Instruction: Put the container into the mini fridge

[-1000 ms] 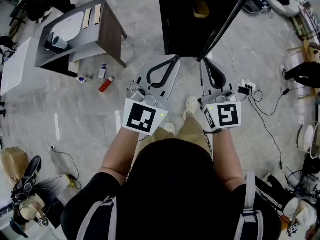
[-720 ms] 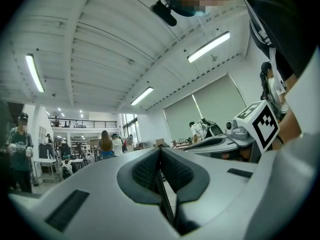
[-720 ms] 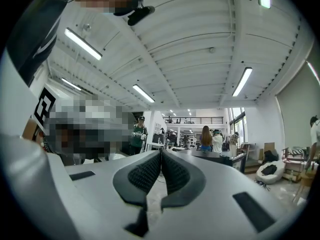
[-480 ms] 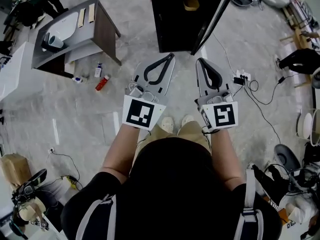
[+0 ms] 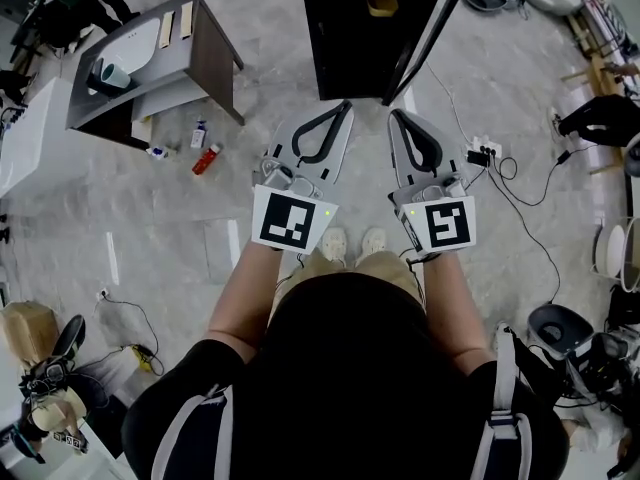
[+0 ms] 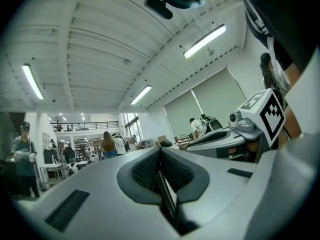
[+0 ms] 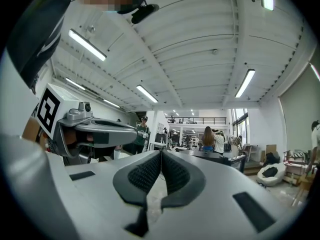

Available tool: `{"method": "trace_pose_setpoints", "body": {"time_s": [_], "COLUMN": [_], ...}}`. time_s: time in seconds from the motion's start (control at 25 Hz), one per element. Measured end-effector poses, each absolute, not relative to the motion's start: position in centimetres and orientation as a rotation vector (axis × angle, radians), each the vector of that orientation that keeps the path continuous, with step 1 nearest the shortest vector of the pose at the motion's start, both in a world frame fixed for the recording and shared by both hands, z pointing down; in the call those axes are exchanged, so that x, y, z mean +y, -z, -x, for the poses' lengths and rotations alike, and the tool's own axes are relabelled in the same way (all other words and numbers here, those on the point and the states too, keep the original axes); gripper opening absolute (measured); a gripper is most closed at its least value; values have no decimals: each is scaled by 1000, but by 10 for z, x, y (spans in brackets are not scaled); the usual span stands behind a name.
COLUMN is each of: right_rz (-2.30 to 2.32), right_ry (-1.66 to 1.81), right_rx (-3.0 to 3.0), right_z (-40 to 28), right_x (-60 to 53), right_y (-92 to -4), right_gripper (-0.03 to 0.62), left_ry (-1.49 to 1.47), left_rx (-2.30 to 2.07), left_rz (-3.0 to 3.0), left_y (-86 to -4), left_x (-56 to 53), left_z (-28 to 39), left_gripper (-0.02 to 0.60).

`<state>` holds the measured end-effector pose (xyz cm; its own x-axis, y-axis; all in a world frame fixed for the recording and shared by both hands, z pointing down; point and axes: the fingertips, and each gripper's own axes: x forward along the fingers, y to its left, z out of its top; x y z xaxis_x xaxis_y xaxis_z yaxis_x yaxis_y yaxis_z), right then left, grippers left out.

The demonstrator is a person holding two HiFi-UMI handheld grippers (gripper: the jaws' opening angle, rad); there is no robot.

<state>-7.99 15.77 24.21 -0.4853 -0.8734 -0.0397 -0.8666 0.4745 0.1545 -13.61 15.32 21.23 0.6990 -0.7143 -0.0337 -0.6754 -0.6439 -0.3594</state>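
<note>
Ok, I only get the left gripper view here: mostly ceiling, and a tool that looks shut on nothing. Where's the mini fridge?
Observer: Straight ahead of the left tool. The mini fridge stands with its door swung open.
Operator: Is the container inside?
Observer: A yellowish container sits in the dark interior.
Operator: And the right tool?
Observer: The right tool is shut, with nothing between its jaws.
</note>
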Motion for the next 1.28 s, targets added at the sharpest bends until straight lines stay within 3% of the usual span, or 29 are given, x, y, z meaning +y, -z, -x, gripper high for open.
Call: {"method": "trace_pose_setpoints", "body": {"time_s": [1.28], "right_rz": [-1588], "right_ry": [408], "right_rx": [-2674], "right_z": [127], "right_x": [180], "right_y": [-235], "right_gripper": [37], "left_ry": [155], "left_rx": [1087], "left_rz": [2527], "left_y": [-220], "left_x": [177], "left_z": [172], "left_gripper": [24]}}
